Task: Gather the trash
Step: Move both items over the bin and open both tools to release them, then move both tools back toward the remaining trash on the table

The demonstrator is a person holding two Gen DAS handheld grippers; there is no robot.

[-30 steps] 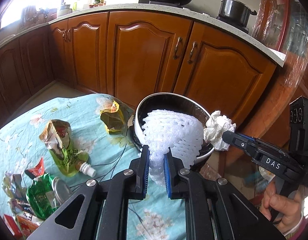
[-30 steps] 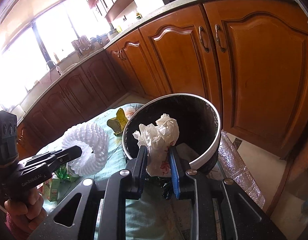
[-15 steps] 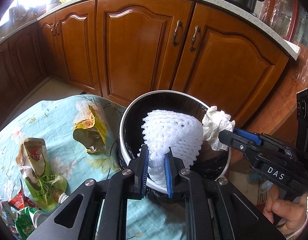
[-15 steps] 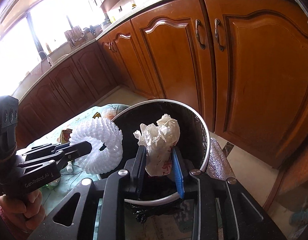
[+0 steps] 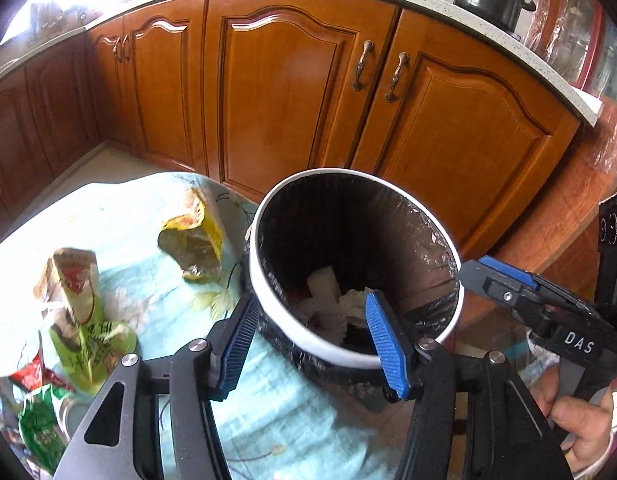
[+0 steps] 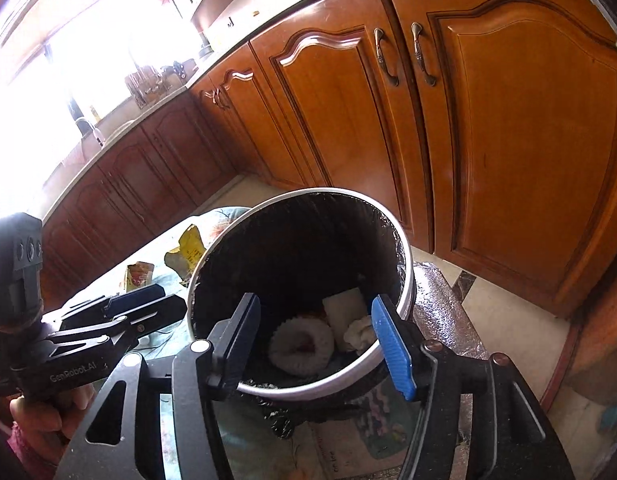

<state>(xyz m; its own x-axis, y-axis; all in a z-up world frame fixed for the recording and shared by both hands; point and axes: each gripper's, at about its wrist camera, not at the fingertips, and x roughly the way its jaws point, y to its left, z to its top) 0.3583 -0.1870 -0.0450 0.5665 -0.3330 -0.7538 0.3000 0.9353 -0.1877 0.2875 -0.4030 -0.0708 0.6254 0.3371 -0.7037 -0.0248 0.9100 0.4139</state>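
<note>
Bin (image 6: 404,280) holding foam net (image 6: 302,346) and tissue (image 6: 358,330); left gripper (image 5: 312,334) and right gripper (image 6: 322,338) above, both jaws released, empty

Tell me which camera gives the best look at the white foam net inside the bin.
The right wrist view. It looks almost straight down into the bin, so the foam net shows whole as a ring at the bottom. In the left wrist view the near rim hides most of it; only a ruffled edge shows.
</note>
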